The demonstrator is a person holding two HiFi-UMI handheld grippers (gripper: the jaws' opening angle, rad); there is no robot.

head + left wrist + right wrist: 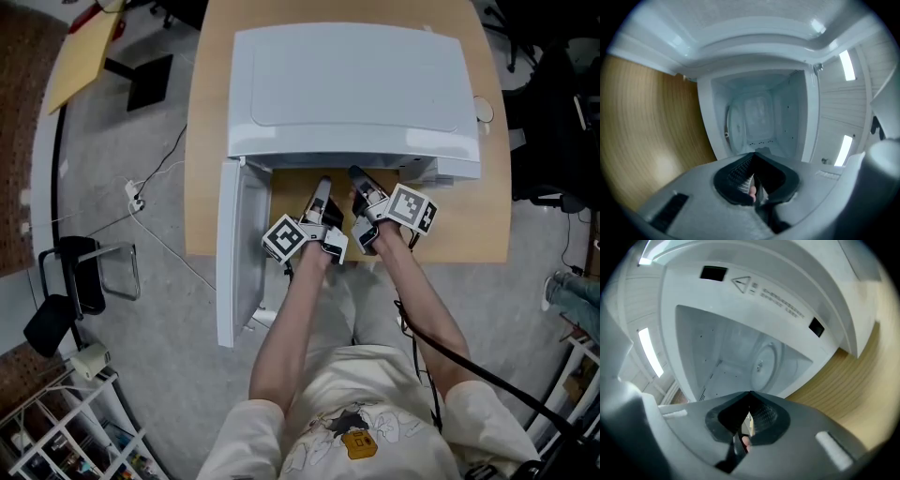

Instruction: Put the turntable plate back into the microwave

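Observation:
A white microwave stands on a wooden table, its door swung open to the left. The round glass turntable plate lies inside the cavity on its floor. It also shows in the right gripper view as the plate. Both views are rolled onto their sides. My left gripper and right gripper sit side by side just in front of the opening. Each is shut with nothing between its jaws, as the left gripper and the right gripper show. Neither touches the plate.
The open door juts out past the table's front edge on my left. On the floor at the left are a black chair and a white cable with a plug. A wire shelf stands at the lower left.

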